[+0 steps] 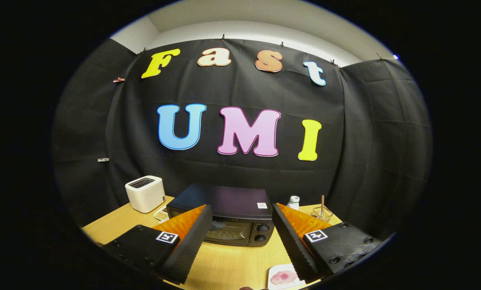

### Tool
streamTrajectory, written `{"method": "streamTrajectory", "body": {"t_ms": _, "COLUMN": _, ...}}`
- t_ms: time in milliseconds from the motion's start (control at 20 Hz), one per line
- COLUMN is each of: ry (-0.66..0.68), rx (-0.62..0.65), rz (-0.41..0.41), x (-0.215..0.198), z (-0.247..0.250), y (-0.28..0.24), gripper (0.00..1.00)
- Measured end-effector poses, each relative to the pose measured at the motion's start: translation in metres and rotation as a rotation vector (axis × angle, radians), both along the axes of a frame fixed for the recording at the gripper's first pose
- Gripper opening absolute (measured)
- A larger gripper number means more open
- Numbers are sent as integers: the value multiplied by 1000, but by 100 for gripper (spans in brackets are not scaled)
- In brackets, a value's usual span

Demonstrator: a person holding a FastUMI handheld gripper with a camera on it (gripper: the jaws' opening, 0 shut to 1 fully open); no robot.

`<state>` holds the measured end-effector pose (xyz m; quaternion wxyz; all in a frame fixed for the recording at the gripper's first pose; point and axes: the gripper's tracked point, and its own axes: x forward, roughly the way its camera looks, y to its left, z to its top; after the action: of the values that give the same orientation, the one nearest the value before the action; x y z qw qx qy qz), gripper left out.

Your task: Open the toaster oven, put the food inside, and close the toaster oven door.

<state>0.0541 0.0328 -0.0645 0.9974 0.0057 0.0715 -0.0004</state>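
A dark toaster oven (pixel 230 217) stands on the wooden table (pixel 224 262) beyond my fingers, its glass door shut and two knobs on its right side. My gripper (pixel 240 211) hovers above the table in front of it, open, with nothing between the fingers. A white plate (pixel 282 278) holding a pinkish piece of food (pixel 284 277) lies on the table close below my right finger, partly hidden by it.
A white pop-up toaster (pixel 145 193) stands to the left of the oven, with a small dish (pixel 161 214) beside it. To the right of the oven are a small white bottle (pixel 293 201) and a wire holder with a stick (pixel 322 212).
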Motion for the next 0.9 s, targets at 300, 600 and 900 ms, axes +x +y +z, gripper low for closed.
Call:
{"method": "streamTrajectory", "body": {"t_ms": 300, "ry": 78, "rx": 25, "rz": 25, "x": 46, "z": -32, "y": 34, "gripper": 98}}
{"method": "streamTrajectory", "body": {"t_ms": 600, "ry": 156, "rx": 24, "rz": 18, "x": 91, "z": -85, "y": 58, "gripper": 98}}
{"method": "streamTrajectory", "body": {"t_ms": 900, "ry": 249, "rx": 70, "rz": -40, "x": 127, "z": -137, "y": 62, "gripper": 98}}
